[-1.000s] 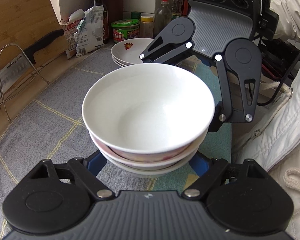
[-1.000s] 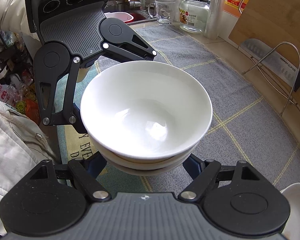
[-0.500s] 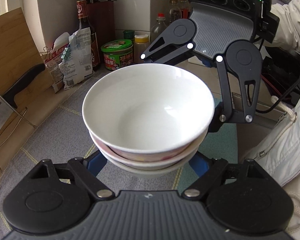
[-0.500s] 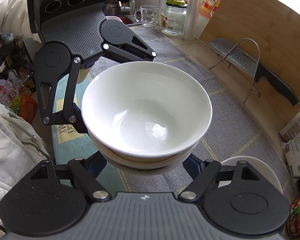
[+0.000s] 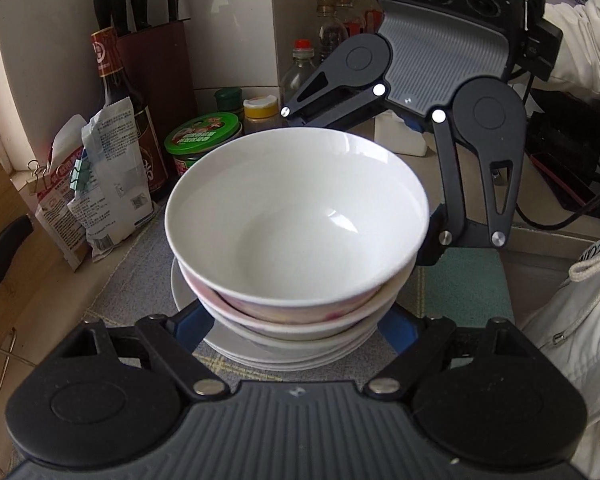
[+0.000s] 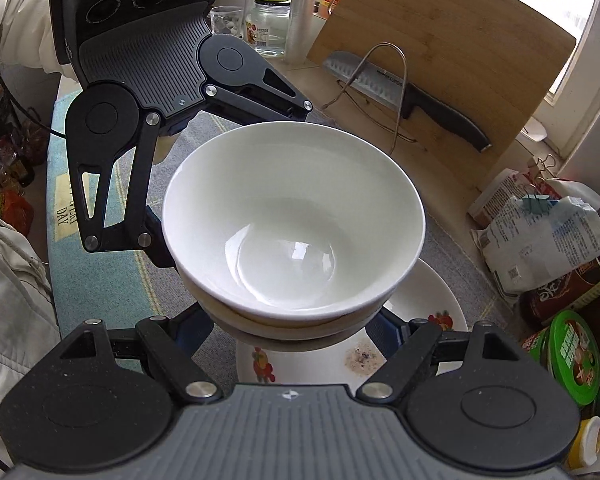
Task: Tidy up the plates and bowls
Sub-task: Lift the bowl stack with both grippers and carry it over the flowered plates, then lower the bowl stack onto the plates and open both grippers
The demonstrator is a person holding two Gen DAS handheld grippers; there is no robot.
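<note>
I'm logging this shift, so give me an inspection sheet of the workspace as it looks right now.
Surface: counter under a grey checked cloth.
Job's things: stack of bowls held above a pile of plates; contact cannot be told.
Clutter: green-lidded jar, sauce bottle, clipped bags, knife against a cutting board.
Grippers: left gripper and right gripper each shut on the stack from opposite sides.
Cables: black cable behind the right gripper.
Surroundings: knife block, tiled wall, window.
</note>
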